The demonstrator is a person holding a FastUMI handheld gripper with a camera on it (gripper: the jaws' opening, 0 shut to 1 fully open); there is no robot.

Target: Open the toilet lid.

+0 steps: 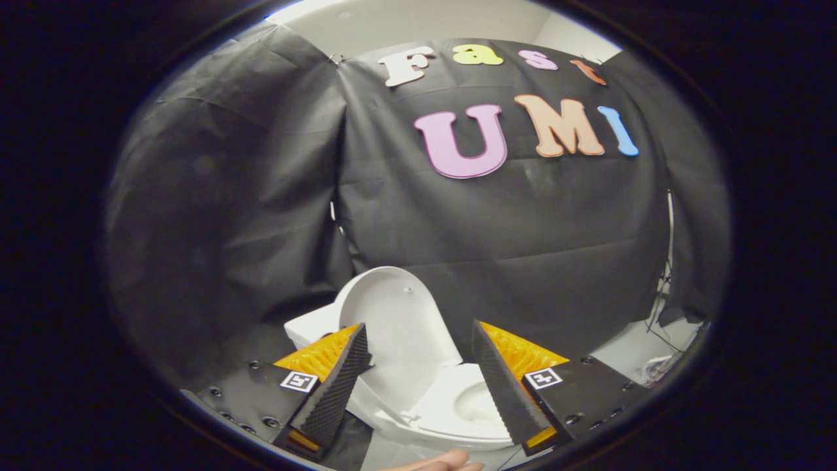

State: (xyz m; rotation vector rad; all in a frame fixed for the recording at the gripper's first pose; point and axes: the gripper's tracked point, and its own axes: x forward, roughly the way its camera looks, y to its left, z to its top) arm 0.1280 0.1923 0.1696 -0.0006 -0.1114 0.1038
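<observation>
A white toilet stands below and ahead of my gripper [418, 340]. Its lid [392, 327] is raised and leans back toward the tank [314, 327], its underside facing me. The seat [451, 409] lies flat around the open bowl [480, 402]. My two fingers are spread wide apart with nothing between them. The lid shows in the gap between them, beyond the tips, and neither finger touches it.
Black cloth walls close in behind and to both sides of the toilet. A hand's fingers [438, 462] show just under the bowl's front. Pale floor with cables [660, 307] lies off to the right.
</observation>
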